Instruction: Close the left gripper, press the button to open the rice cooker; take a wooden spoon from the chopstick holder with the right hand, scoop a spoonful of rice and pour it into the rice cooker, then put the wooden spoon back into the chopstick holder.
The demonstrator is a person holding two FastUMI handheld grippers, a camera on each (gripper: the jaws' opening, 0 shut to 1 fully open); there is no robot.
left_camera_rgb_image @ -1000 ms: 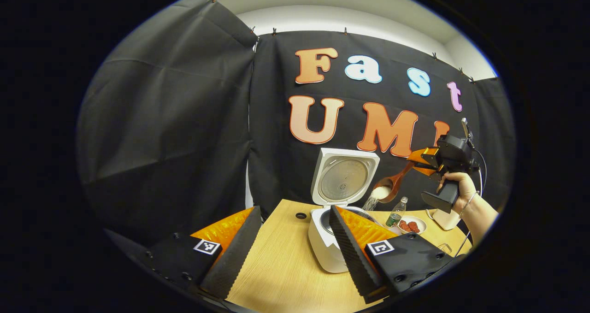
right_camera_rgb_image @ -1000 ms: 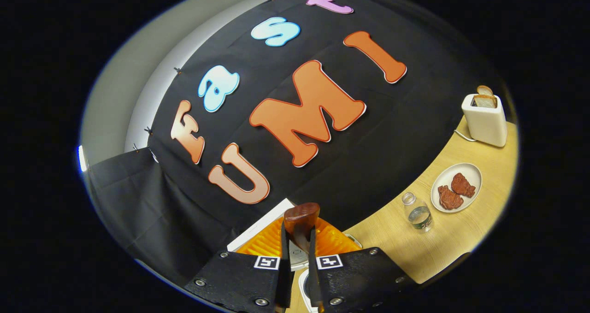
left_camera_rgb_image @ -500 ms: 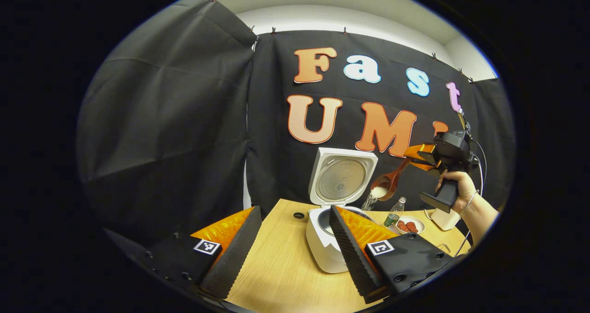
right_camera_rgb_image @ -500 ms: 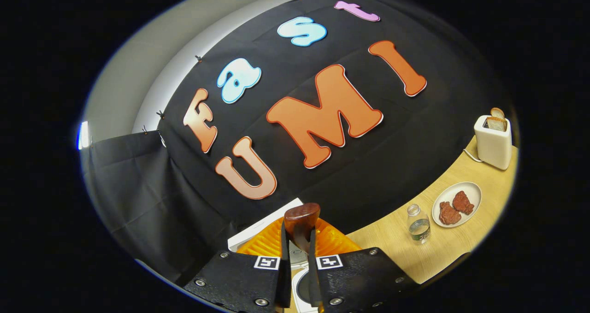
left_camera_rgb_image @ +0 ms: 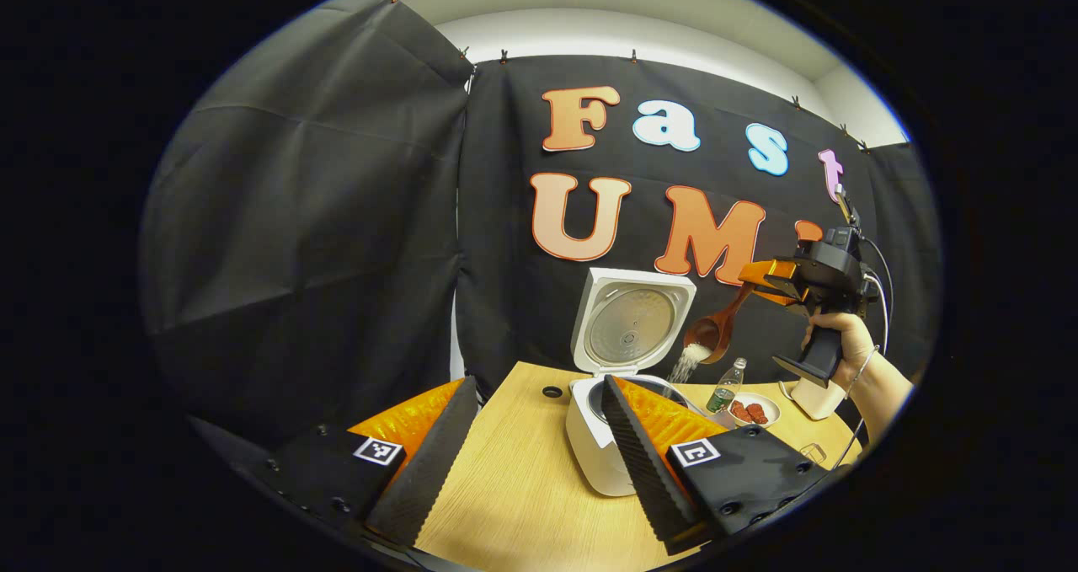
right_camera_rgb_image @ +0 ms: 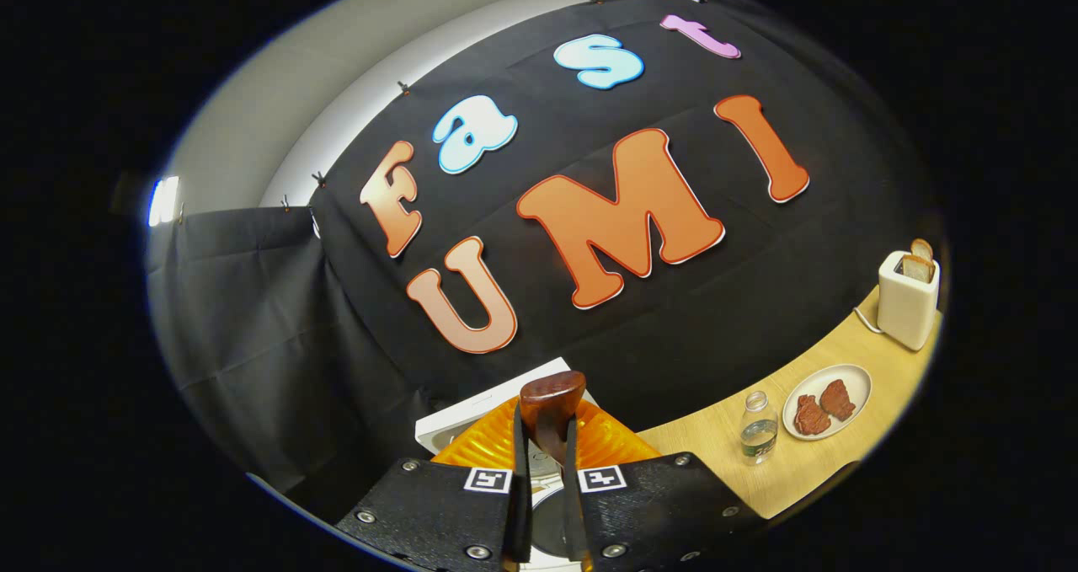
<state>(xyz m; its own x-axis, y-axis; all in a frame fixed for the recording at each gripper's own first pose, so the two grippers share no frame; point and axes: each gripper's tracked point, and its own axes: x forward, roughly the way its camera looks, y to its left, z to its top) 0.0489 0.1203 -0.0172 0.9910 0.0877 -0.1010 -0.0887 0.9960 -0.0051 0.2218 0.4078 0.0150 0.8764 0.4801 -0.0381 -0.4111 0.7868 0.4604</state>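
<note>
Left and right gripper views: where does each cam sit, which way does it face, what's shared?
Left gripper view: rides the open left gripper, low over the table, facing the open cooker; the right gripper, its hand and the spoon pouring rice show farther off.
Right gripper view: rides the right gripper, tilted, shut on the spoon handle, facing the wall.
Shared: cooker, bottle, plate, toaster.
</note>
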